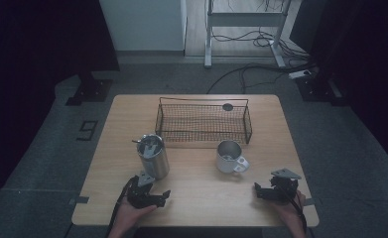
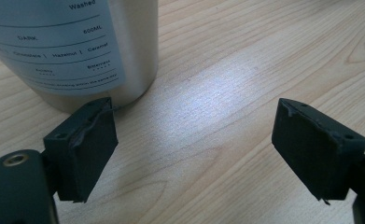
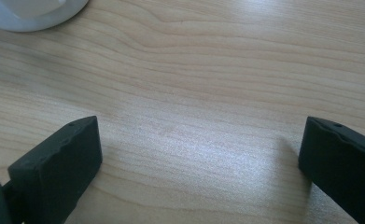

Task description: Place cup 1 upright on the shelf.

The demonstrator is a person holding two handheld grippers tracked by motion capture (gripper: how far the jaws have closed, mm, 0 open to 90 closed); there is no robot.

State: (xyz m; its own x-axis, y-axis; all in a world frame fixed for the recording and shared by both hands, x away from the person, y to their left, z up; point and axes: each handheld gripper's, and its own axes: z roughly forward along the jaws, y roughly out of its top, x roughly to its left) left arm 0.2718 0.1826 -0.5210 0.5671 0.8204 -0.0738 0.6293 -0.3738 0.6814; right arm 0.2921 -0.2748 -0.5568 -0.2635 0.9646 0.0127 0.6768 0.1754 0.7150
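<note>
A tall steel tumbler (image 1: pixel 153 156) with metal utensils in it stands left of centre on the wooden table (image 1: pixel 201 203). Its printed label (image 2: pixel 59 46) fills the top left of the left gripper view. My left gripper (image 1: pixel 158 196) lies just in front of it, open (image 2: pixel 194 116), with bare wood between the jaws. A white mug (image 1: pixel 229 156) stands right of centre, handle toward the front right. Its base (image 3: pixel 31 11) shows at the top left of the right gripper view. My right gripper (image 1: pixel 261 191) rests near the front right edge, open (image 3: pixel 201 126), holding nothing.
A dark wire basket (image 1: pixel 204 121) stands at the back middle of the table, behind the tumbler and mug. Desk legs and cables lie on the floor beyond the table. Bare wood lies between the two grippers.
</note>
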